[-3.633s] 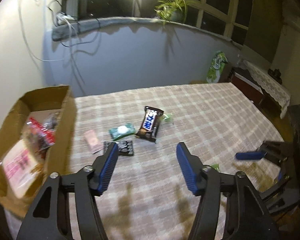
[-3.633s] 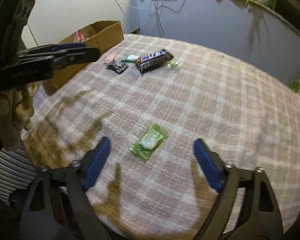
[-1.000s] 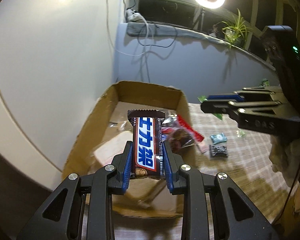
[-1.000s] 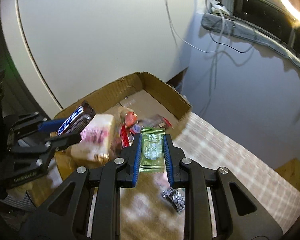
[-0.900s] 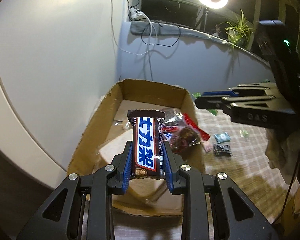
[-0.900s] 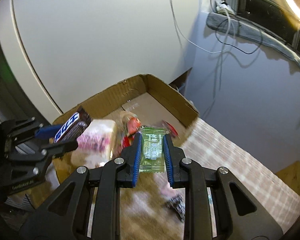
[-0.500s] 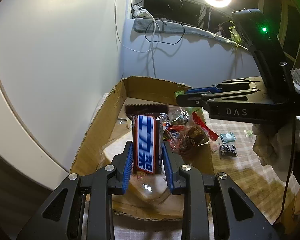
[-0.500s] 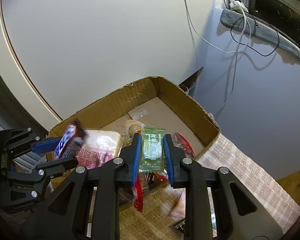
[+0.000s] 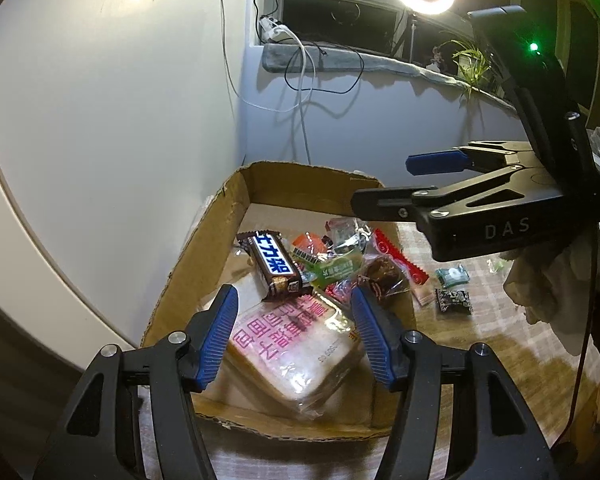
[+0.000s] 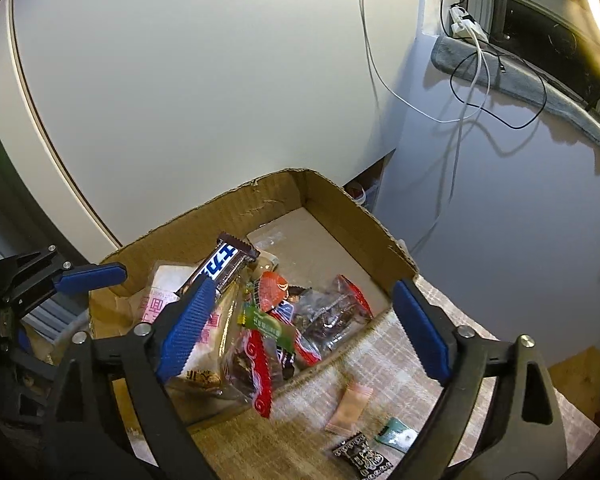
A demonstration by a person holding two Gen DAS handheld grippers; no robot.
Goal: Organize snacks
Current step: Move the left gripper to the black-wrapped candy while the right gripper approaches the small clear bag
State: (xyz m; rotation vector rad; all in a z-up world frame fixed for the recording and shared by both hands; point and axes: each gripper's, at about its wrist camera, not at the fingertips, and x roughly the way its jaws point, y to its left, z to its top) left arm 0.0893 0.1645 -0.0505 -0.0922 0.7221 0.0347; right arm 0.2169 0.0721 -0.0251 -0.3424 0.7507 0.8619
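Now that both sets of jaws have just been opening, the left gripper and right gripper stand wide and empty, with the chocolate bar and green candy packet lying centre-frame in the cardboard box. Only the right wrist view shows, lower right, a pink sachet and, seemingly, two more small snacks waiting on the tablecloth.

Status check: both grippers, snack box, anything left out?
Left hand-held gripper and right hand-held gripper open, jaws just opened, empty. Chocolate bar in cardboard box. Three small packets remain outside.
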